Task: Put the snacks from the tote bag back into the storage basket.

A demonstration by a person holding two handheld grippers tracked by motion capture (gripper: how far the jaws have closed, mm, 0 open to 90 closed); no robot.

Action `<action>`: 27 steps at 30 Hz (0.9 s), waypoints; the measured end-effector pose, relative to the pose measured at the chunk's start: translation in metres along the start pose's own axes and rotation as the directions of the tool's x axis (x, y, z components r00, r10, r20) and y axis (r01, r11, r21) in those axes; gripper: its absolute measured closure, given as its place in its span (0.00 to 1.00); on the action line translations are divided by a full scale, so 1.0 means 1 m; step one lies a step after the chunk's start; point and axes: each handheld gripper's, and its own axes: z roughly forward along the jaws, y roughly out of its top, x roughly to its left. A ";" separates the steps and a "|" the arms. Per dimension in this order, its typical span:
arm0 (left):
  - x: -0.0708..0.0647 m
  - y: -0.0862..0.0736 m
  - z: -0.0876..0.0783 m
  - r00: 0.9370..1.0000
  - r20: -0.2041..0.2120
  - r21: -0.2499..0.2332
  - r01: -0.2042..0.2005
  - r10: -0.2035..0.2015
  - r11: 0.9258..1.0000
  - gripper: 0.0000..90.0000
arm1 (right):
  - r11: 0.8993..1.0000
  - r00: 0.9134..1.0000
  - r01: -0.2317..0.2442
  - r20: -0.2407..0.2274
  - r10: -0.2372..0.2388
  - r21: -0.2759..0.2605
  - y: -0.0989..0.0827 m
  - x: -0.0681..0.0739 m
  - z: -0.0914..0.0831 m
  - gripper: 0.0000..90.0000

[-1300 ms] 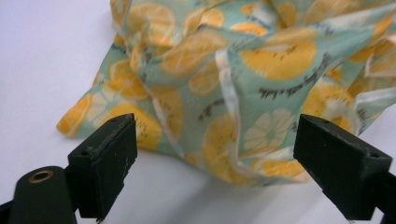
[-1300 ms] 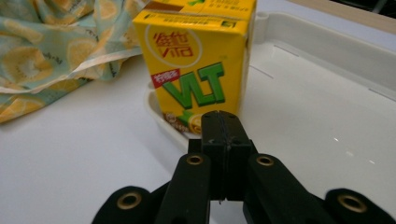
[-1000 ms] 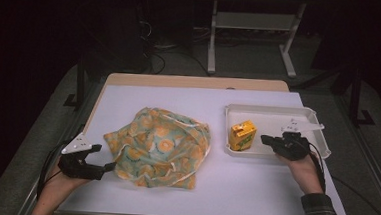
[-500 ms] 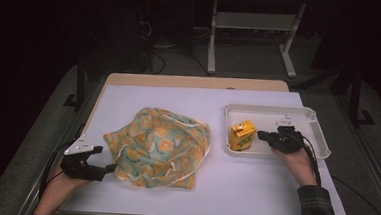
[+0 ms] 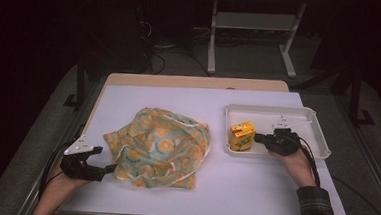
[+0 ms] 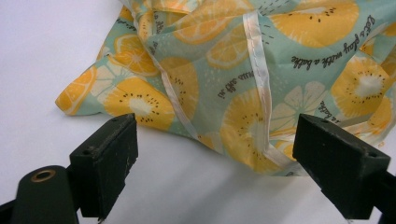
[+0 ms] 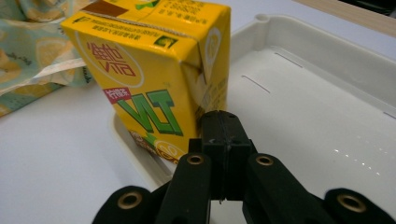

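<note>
1. A yellow drink box (image 5: 242,135) stands upright in the left end of a white tray (image 5: 316,140) on the right side of the bench (image 5: 253,191).
2. The box is bright yellow. It has green letters, red writing in a pale circle, and a brown patch on top. Its top edge is folded flat with a crimped seam.
3. In the right gripper view the box (image 7: 159,70) stands at the tray's near rim, and the tray's (image 7: 317,116) floor is white and shiny.
4. The right gripper (image 5: 261,138) lies low in the tray and points at the box. Its two black jaws are pressed tight together with nothing between them. The tip (image 7: 222,122) is right at the bottom corner of the box; I cannot tell if it touches.
5. A soft cloth bag (image 5: 161,147) lies crumpled in the middle of the bench. It is pale green with orange and yellow fruit slices, white trim and little black words.
6. The left gripper (image 5: 108,168) is at the bag's lower left edge. Its jaws stand wide apart and hold nothing. In the left gripper view the bag's (image 6: 243,74) edge lies just past the jaws.
</note>
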 end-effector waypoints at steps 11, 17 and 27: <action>0.003 -0.001 0.000 1.000 0.005 0.018 -0.002 0.002 1.000 0.15 | 1.000 1.000 0.008 -0.015 -0.008 0.016 -0.002 0.006 -0.004 1.00; 0.003 -0.001 0.000 1.000 0.014 0.021 0.007 -0.007 1.000 0.15 | 1.000 1.000 0.016 -0.020 -0.015 0.024 -0.005 0.009 -0.008 1.00; 0.002 -0.001 0.002 1.000 0.024 0.033 0.000 -0.001 0.999 0.15 | 0.999 1.000 0.027 -0.005 -0.027 0.033 -0.006 0.014 -0.011 0.97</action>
